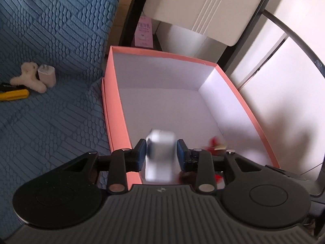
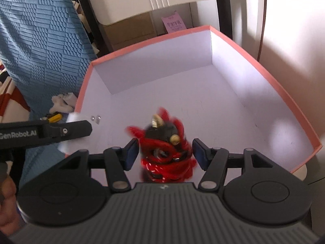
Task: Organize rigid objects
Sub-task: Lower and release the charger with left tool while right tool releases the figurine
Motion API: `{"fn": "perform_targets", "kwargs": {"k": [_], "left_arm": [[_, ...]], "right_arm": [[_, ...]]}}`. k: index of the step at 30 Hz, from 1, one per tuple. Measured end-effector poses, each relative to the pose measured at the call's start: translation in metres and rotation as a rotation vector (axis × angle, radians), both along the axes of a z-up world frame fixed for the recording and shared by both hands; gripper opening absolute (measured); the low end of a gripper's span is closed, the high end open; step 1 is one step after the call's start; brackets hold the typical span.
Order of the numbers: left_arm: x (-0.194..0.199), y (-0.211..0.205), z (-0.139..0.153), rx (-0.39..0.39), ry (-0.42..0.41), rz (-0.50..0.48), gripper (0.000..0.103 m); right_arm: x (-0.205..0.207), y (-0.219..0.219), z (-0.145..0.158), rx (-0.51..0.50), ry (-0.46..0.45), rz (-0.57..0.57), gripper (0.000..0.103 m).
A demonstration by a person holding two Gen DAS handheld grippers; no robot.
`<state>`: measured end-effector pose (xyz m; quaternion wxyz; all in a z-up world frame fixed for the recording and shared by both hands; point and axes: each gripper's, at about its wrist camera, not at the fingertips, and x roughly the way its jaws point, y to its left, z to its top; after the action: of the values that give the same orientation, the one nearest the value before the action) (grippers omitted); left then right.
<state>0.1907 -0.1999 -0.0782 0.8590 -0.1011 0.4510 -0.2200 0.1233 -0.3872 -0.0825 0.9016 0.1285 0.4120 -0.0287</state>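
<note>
A pink box (image 1: pixel 115 109) with a white inside stands beside a blue textured sofa. My left gripper (image 1: pixel 161 151) is over the box's near end with a blurred white block (image 1: pixel 160 154) between its fingers; there is a small gap at each pad, so the grip is unclear. My right gripper (image 2: pixel 164 152) is open over the same box (image 2: pixel 294 109), and a blurred red and black horned figurine (image 2: pixel 165 152) sits between its spread fingers without touching them. The figurine's red edge shows in the left wrist view (image 1: pixel 213 143). The left gripper's body (image 2: pixel 44 132) reaches in from the left.
On the blue sofa (image 1: pixel 50 111) lie a white charger plug (image 1: pixel 47 75), a cream fluffy toy (image 1: pixel 28 77) and a yellow tool (image 1: pixel 14 95). A chair with a black frame (image 1: pixel 284 22) and a pink carton (image 1: pixel 144 32) stand behind the box.
</note>
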Motion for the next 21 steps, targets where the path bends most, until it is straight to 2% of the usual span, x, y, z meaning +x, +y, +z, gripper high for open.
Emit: {"fn": "perform_targets", "kwargs": {"k": [7,15,21], "left_arm": [[-0.016,0.008,0.024,-0.005,-0.065,0.001,0.042],[-0.05,0.029,0.057,-0.028,-0.151,0.05,0.042],[-0.076,0.041,0.069,0.001,-0.217,0.062,0.042]], "right_arm": [[-0.011,0.005,0.022,-0.012,-0.06,0.034,0.062],[-0.036,0.02,0.051,-0.022,-0.142,0.07,0.062],[-0.055,0.037,0.066,-0.042,-0.207,0.1,0.062]]}}
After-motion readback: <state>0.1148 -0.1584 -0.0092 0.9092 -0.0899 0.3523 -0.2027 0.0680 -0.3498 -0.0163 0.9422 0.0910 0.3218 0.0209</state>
